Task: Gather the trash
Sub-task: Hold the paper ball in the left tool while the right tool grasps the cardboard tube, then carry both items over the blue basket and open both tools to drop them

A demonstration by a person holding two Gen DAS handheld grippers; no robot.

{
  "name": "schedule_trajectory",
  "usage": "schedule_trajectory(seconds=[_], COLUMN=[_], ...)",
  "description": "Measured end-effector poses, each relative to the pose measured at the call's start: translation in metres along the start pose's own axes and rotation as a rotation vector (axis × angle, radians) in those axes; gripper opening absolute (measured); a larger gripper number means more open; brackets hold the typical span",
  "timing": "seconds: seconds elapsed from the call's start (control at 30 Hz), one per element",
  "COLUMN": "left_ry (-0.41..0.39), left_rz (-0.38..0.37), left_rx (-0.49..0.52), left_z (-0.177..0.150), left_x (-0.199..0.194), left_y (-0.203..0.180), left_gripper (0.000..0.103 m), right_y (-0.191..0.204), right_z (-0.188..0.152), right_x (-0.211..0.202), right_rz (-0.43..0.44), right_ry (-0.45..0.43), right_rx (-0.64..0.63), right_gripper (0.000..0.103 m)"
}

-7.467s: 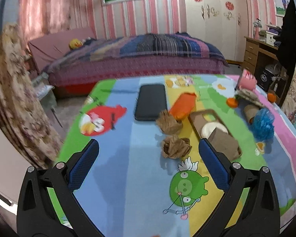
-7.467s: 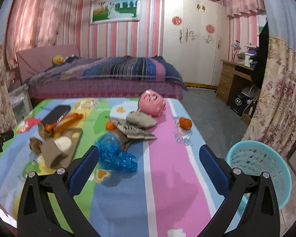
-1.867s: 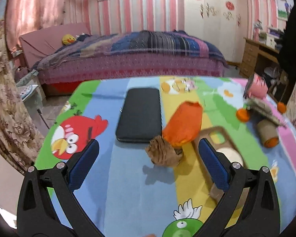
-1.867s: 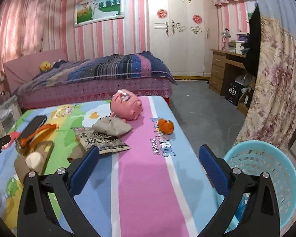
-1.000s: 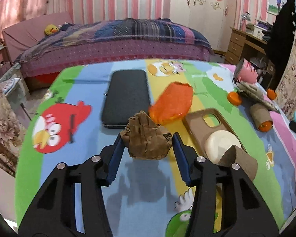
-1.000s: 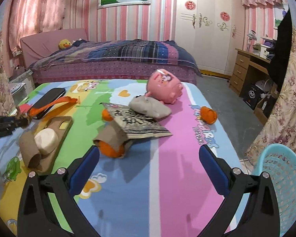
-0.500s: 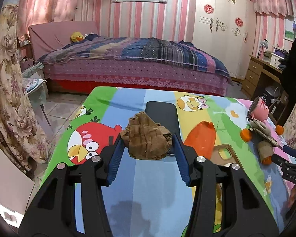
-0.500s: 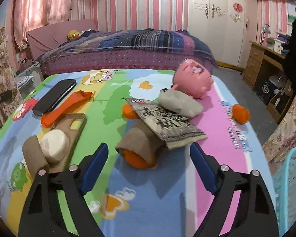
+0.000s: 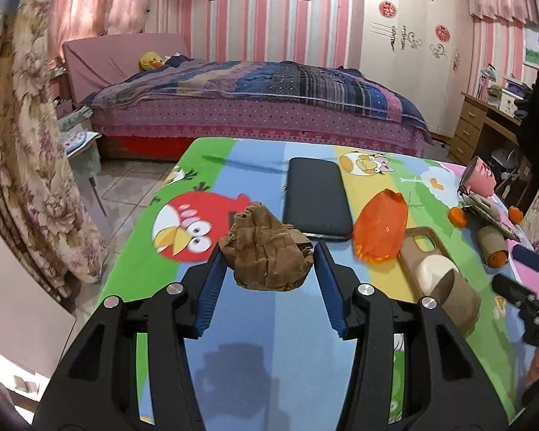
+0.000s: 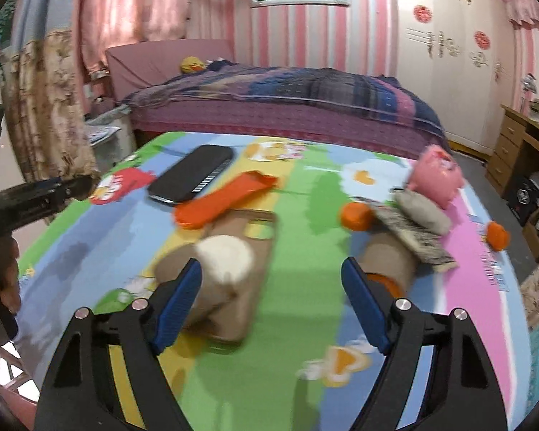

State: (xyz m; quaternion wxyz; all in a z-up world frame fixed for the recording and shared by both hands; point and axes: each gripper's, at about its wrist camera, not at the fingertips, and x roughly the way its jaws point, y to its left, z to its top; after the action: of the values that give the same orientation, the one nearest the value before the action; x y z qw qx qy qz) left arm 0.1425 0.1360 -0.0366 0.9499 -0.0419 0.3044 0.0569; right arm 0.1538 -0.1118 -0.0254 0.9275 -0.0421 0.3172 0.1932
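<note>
Paper ball [image 9: 269, 251] sits clamped in our left hand-held gripper [image 9: 267, 271], lifted off the desk [image 9: 255, 323] for binning; our right hand-held gripper [image 10: 269, 298], jaws apart after just narrowing, nears the cardboard tube [image 10: 388, 262].

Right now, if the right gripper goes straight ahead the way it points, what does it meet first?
Probably bare tablecloth: the right gripper is open and empty, aimed between the paper cup and the brown tube. Depth is uncertain.

Only a partial "DA" can be made out, printed white on the black right claw [image 9: 531, 280]; no other text is readable.
</note>
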Motion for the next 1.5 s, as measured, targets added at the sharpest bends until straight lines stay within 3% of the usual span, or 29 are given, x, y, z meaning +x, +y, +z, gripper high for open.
schedule_trajectory(seconds=[0.23, 0.3, 0.47, 0.73, 0.97, 1.17, 1.5], left_ry=[-0.011, -0.014, -0.035, -0.083, -0.125, -0.133, -0.130], left_rz=[0.013, 0.014, 0.017, 0.025, 0.007, -0.022, -0.033], left_rx=[-0.002, 0.000, 0.016, 0.072, 0.095, 0.098, 0.145], left_z=[-0.008, -0.008, -0.004, 0.006, 0.018, 0.026, 0.029], left_x=[-0.014, -0.014, -0.019, -0.029, -0.036, -0.037, -0.037], left_y=[0.012, 0.011, 0.003, -0.020, -0.040, -0.058, -0.082], left_gripper=[0.049, 0.049, 0.049, 0.049, 0.049, 0.049, 0.049], right_y=[0.033, 0.036, 0.043, 0.028, -0.007, -0.055, -0.100], right_z=[-0.008, -0.008, -0.010, -0.002, 0.011, 0.005, -0.001], right_x=[0.026, 0.031, 0.026, 0.000, -0.033, -0.039, -0.047], right_rz=[0.001, 0.014, 0.045, 0.072, 0.059, 0.036, -0.016], right_ry=[0.051, 0.069, 0.047, -0.017, -0.087, -0.087, -0.100], right_rx=[-0.061, -0.065, -0.088, -0.063, -0.016, 0.096, 0.171], right_gripper=[0.076, 0.059, 0.030, 0.028, 0.028, 0.028, 0.027])
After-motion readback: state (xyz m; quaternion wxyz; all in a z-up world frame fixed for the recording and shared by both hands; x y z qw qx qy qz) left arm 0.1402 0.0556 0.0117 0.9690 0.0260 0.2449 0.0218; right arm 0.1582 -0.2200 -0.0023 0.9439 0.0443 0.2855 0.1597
